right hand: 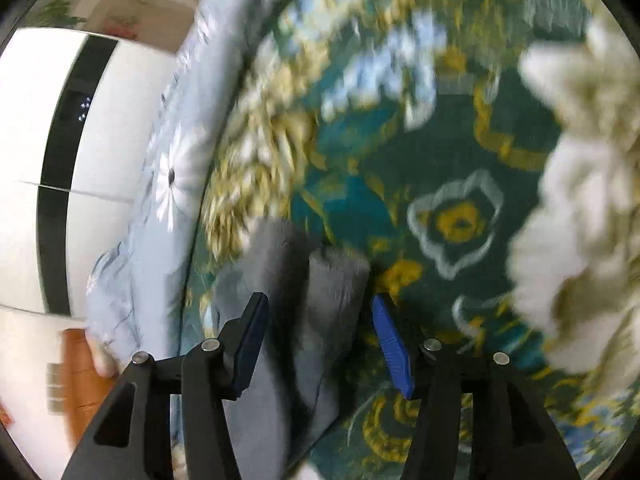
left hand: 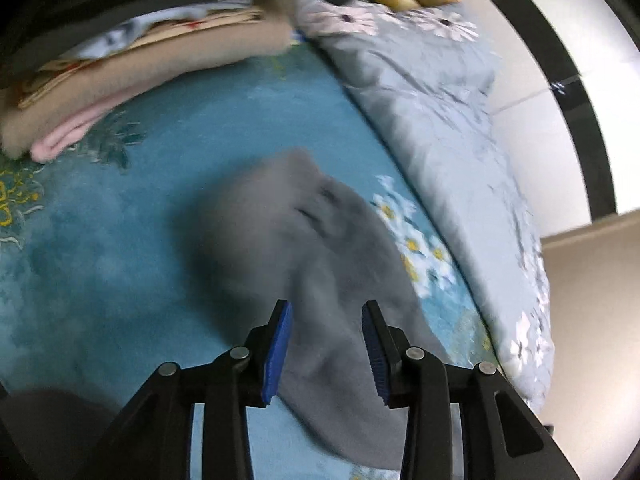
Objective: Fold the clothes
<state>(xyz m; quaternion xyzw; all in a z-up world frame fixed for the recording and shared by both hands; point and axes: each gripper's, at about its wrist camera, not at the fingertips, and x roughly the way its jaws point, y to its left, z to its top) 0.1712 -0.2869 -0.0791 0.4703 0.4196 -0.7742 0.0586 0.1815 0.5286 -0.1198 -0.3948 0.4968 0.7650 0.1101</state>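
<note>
A grey fleece garment [left hand: 296, 240] lies on the blue floral blanket [left hand: 100, 240], blurred in the left wrist view. My left gripper [left hand: 327, 306] hangs above its near end with the blue pads apart and not pressing on the cloth. In the right wrist view the same grey garment [right hand: 280, 248] shows as two folded layers running up between the fingers. My right gripper [right hand: 320, 298] stands open around it, and a gap shows beside each pad.
A stack of folded clothes [left hand: 140, 76], beige over pink, sits at the far left. A pale blue flowered quilt [left hand: 440, 120] is bunched along the bed's edge, by a white wardrobe [right hand: 24, 120]. A cream fluffy item [right hand: 580, 200] lies to the right.
</note>
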